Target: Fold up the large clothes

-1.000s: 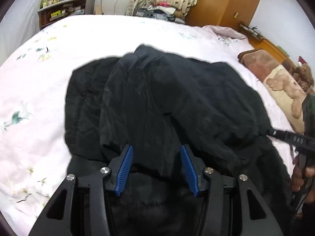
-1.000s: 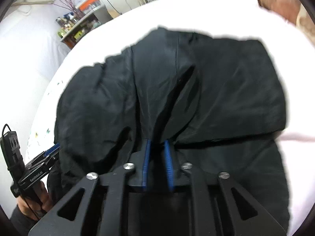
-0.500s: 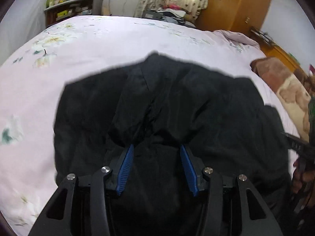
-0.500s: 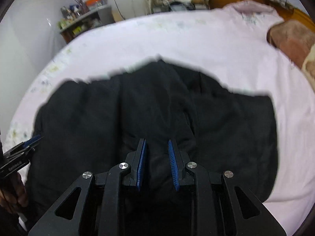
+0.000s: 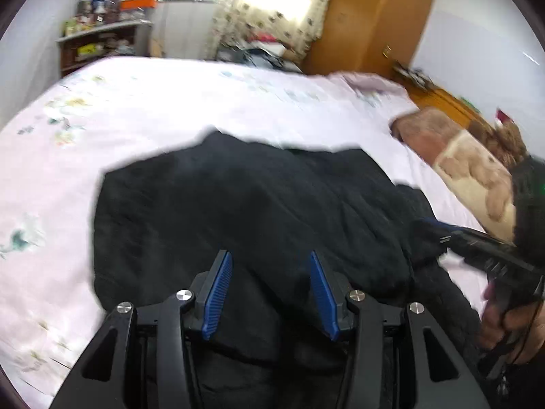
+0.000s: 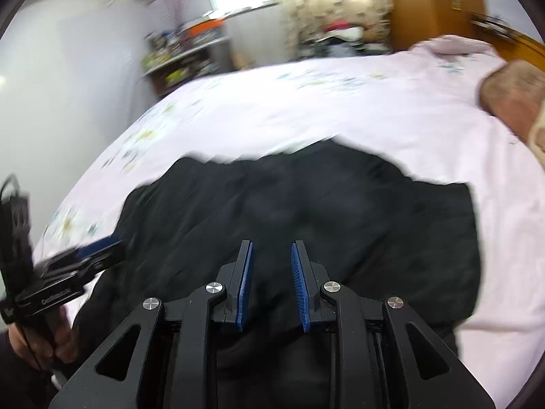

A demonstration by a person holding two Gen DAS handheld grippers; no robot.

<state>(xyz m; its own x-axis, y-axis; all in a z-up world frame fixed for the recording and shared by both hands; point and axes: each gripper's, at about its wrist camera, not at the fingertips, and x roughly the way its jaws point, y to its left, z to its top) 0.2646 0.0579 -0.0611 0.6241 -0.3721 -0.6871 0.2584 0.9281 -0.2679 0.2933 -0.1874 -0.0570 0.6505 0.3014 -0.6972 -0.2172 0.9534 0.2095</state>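
Note:
A large black garment [image 5: 245, 204] lies bunched on the pale pink bed sheet [image 5: 119, 102]; it also shows in the right wrist view [image 6: 340, 204]. My left gripper [image 5: 270, 259] is open, its blue pads above the garment's near part, holding nothing. My right gripper [image 6: 271, 248] is open with a narrower gap, over the near edge of the garment, empty. The right gripper also shows at the right edge of the left wrist view [image 5: 477, 245], and the left gripper at the left edge of the right wrist view [image 6: 78, 262].
A brown and cream plush blanket [image 5: 470, 160] lies at the bed's right side. A wooden wardrobe [image 5: 374, 17], curtains [image 5: 272, 6] and a cluttered shelf [image 5: 98, 41] stand beyond the bed. Bare sheet [image 6: 306, 102] lies beyond the garment.
The right gripper has opened and let go of the garment fold. Both grippers have lifted and tilted up, so more of the room shows. The garment lies flatter.

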